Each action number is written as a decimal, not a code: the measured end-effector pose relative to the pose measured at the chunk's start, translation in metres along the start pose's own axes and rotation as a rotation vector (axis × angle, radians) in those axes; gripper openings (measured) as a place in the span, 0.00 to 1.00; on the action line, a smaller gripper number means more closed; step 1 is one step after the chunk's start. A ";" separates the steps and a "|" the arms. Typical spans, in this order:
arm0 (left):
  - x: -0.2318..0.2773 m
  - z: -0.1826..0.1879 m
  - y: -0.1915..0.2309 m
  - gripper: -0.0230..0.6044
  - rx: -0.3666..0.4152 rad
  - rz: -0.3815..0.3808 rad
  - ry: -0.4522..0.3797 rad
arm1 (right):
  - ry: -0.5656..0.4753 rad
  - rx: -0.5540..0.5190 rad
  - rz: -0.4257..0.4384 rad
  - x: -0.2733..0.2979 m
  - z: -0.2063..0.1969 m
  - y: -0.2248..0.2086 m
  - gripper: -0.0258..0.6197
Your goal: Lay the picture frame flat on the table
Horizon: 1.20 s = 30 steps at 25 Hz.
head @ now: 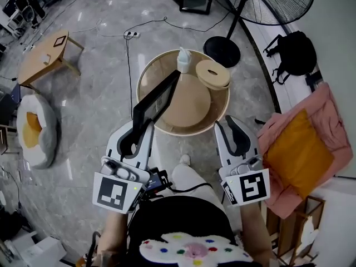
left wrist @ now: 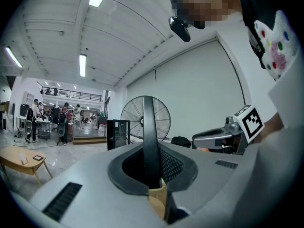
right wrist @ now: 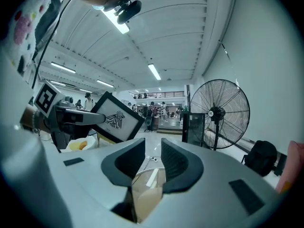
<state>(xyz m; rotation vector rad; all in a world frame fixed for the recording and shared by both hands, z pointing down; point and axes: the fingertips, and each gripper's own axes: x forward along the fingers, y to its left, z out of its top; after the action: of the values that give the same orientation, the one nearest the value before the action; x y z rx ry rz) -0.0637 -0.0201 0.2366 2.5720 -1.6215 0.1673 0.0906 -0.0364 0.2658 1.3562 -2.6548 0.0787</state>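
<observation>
Grey marble floor is lying open around the round wooden counter at centre frame. Tilting on edge across the counter's left rim, the black picture frame is being clamped by the left hand-held gripper. The right hand-held gripper is hovering beside the lower-right rim, jaws parted and empty.

The floor is shiny grey stone. A big black fan stands at the upper right of the head view, and a black bag lies near it. A small wooden table sits at the upper left. A round grey cushion lies at the left edge. The wall is white, and long lights glow on the ceiling.
</observation>
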 end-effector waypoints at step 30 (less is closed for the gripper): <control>0.047 0.028 0.010 0.10 0.016 -0.079 -0.033 | -0.030 0.011 -0.028 0.035 0.025 -0.034 0.23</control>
<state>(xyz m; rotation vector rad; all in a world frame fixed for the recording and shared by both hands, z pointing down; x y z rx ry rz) -0.0516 -0.0704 0.2161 2.6591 -1.5324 0.1325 0.0946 -0.0875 0.2466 1.4090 -2.6623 0.0710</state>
